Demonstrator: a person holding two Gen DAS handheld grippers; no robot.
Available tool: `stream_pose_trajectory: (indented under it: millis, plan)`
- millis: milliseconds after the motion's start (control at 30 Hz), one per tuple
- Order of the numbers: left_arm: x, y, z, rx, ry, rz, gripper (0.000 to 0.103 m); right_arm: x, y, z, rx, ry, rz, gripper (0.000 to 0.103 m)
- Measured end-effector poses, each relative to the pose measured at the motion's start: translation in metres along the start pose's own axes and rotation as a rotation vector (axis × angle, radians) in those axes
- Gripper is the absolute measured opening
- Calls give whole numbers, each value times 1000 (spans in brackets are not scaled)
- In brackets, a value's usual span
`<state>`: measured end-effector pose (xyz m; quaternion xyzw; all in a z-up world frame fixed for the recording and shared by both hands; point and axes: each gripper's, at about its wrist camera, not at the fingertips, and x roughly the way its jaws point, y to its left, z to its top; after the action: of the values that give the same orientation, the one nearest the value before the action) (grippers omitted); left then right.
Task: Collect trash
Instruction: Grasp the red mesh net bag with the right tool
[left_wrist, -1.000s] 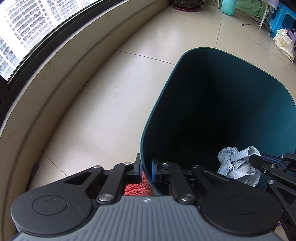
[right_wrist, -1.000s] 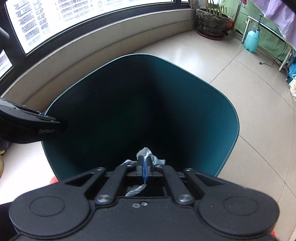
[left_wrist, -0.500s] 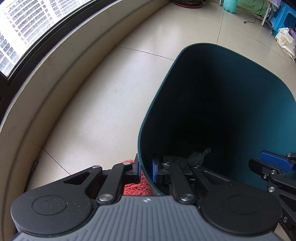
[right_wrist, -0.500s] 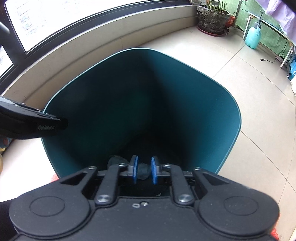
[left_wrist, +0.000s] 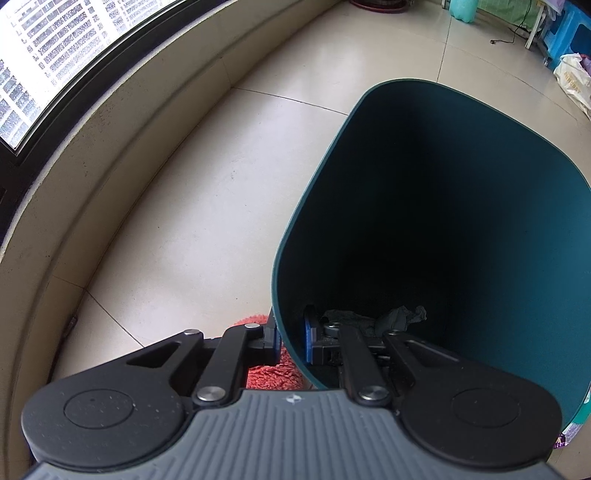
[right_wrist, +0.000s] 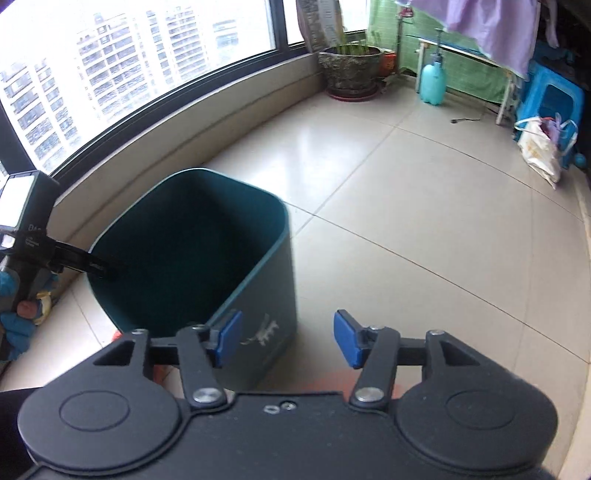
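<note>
A dark teal trash bin (left_wrist: 461, 206) stands on the tiled floor. My left gripper (left_wrist: 291, 338) is shut on the bin's near rim, one finger outside and one inside. Crumpled grey paper trash (left_wrist: 399, 315) lies at the bottom of the bin. In the right wrist view the bin (right_wrist: 192, 254) is to the left, with the left gripper (right_wrist: 99, 271) clamped on its left rim. My right gripper (right_wrist: 286, 338) is open and empty, raised beside the bin's right wall.
An orange fuzzy mat (left_wrist: 271, 371) lies under the bin. A low curved wall and window run along the left (right_wrist: 177, 122). A potted plant (right_wrist: 349, 70), a teal sprayer bottle (right_wrist: 432, 83), a blue stool (right_wrist: 550, 96) and a white bag (right_wrist: 539, 151) stand at the far side.
My right gripper let go of the crumpled paper, which dropped to the bin's bottom. It then opened wide and pulled up and back out of the bin to its right side.
</note>
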<state>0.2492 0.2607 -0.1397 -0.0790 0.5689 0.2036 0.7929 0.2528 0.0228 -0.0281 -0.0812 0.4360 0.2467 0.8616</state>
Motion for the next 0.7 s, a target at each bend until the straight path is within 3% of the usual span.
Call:
stream_pose_trajectory:
  millis: [100,233,467,700]
  plan:
    - [-2,-4,-3,9,-7,10,10,0,-30,-34,55,33,-59,63]
    - [-3,-7,-5,20,-14,27,11,23,-51,-66,86,118,-66,69]
    - [-4,-10,-8,20,-18,31,11,132,-25,-133,53,346,-48,69]
    - [-6,-7,-6,24,-17,30,11,210,-10,-156,65,418,-80,68]
